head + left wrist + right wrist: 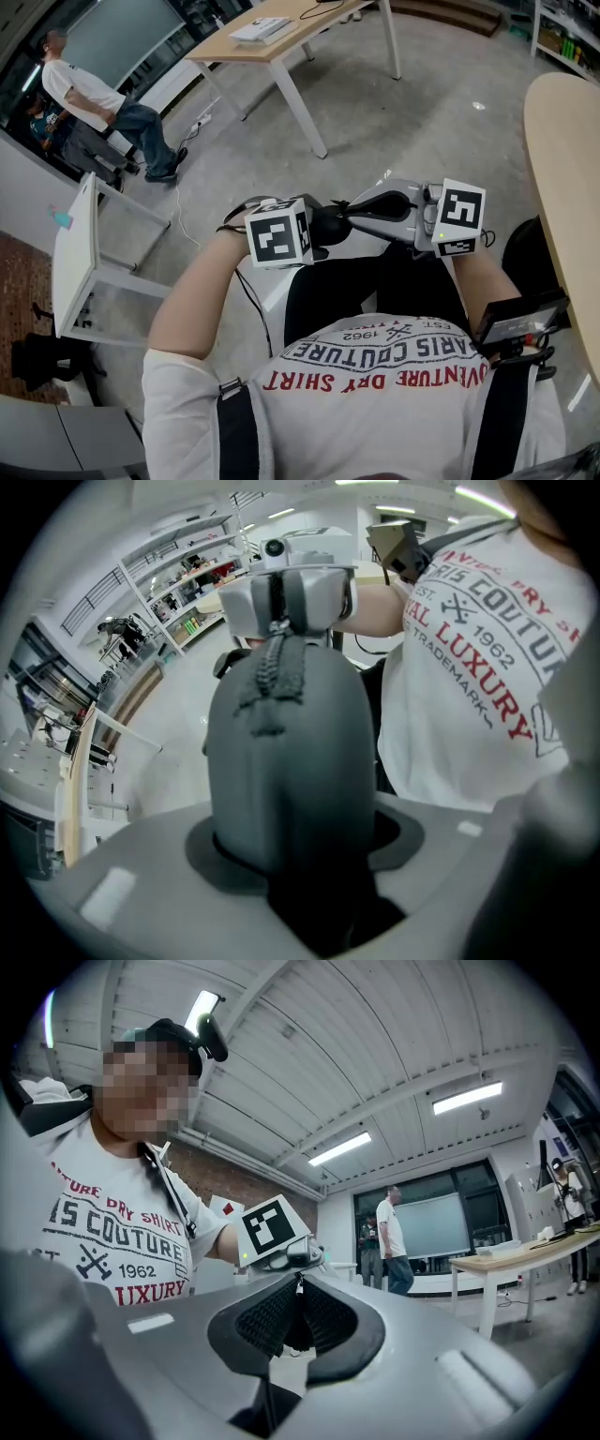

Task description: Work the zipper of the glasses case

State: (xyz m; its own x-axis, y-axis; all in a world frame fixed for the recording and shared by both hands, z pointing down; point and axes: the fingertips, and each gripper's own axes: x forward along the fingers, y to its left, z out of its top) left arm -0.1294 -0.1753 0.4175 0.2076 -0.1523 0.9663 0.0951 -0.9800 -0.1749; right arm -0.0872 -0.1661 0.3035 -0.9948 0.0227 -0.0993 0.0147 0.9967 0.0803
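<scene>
glasses case [286, 761], dark grey and rounded, sits clamped between the pads of the left gripper [300, 846]. the jaws are closed on its near end, so it stands up out of them. its zipper [272, 667] runs along the ridge of the case toward the far end. there the right gripper [300, 1290] has its jaws drawn almost together, the ribbed pads [265, 1316] pinching the small metal zipper pull [301, 1282] at their tips.

only the two grippers carry the case. it is in the air between them, just in front of the person's white printed t-shirt [375, 375] and above the dark trousers [375, 281]. in the head view the left forearm comes in from the left with the left marker cube [278, 234] turned up toward the camera. the right gripper reaches in from the right toward the case, its right marker cube [459, 216] near the wrist.

further out lies a grey floor [422, 112]. a wooden-topped table [281, 42] on white legs stands near the top edge of the view, and a pale rounded tabletop [562, 169] runs down the right edge. a small white table [75, 253] sits at the left, and another person [94, 94] stands in the top left corner.
</scene>
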